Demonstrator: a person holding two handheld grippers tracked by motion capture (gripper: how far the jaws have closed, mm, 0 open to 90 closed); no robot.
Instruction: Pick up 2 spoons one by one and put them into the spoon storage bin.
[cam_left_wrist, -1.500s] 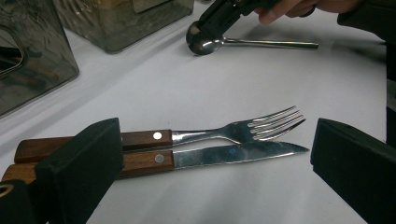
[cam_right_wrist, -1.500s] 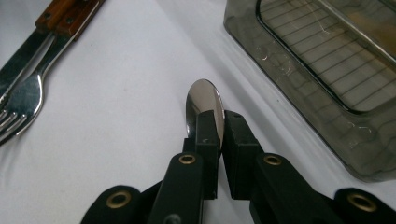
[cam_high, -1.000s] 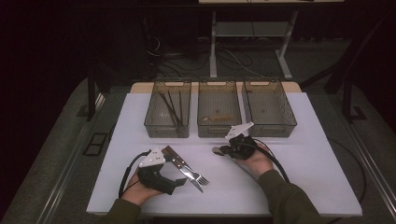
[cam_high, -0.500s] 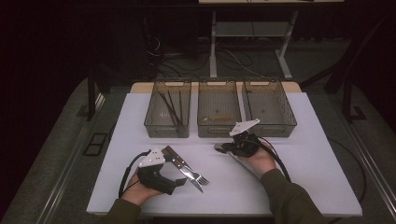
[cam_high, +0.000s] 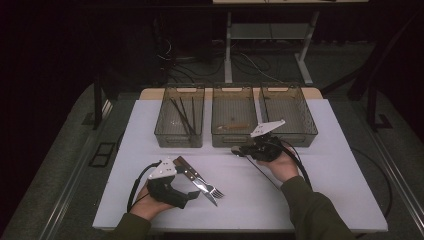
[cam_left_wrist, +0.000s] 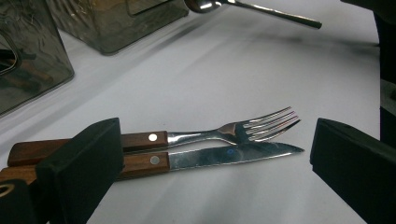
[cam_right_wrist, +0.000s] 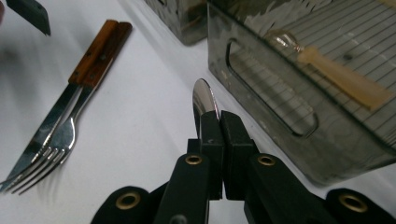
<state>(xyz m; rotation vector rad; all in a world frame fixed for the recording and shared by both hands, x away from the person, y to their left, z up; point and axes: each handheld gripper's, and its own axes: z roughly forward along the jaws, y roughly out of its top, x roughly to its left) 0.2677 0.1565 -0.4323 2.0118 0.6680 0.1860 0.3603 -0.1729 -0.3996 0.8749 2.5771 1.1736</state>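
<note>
- Spoon (cam_right_wrist: 203, 99): it is clamped in the right gripper (cam_high: 248, 150), whose jaws are pressed together on its handle. In the right gripper view the bowl sticks out past the jaw tips, turned on edge.
- Change: a second ago the right gripper sat lower, close over the white table (cam_high: 320, 165). It has since lifted a little and drawn toward the front wall of the middle basket (cam_high: 234, 120). The spoon is now off the table; in the left gripper view it hangs in the air with its shadow on the surface below.
- Meaning: the pick-up looks finished and the carry to a basket looks underway. My guess is the middle basket, which already holds a pale-handled utensil (cam_right_wrist: 348, 79).
- Position: the spoon is just in front of that basket, near its handle slot, not yet over the rim.
- Left gripper (cam_high: 186, 199): it has stayed put, jaws standing wide apart and holding nothing.
- The wooden-handled fork (cam_left_wrist: 219, 133) and knife (cam_left_wrist: 224, 156) lie side by side, touching, on the table between those jaws, likely next to be sorted.
- The left basket (cam_high: 181, 117) holds thin dark sticks, perhaps chopsticks; the right basket (cam_high: 289, 112) looks empty.
</note>
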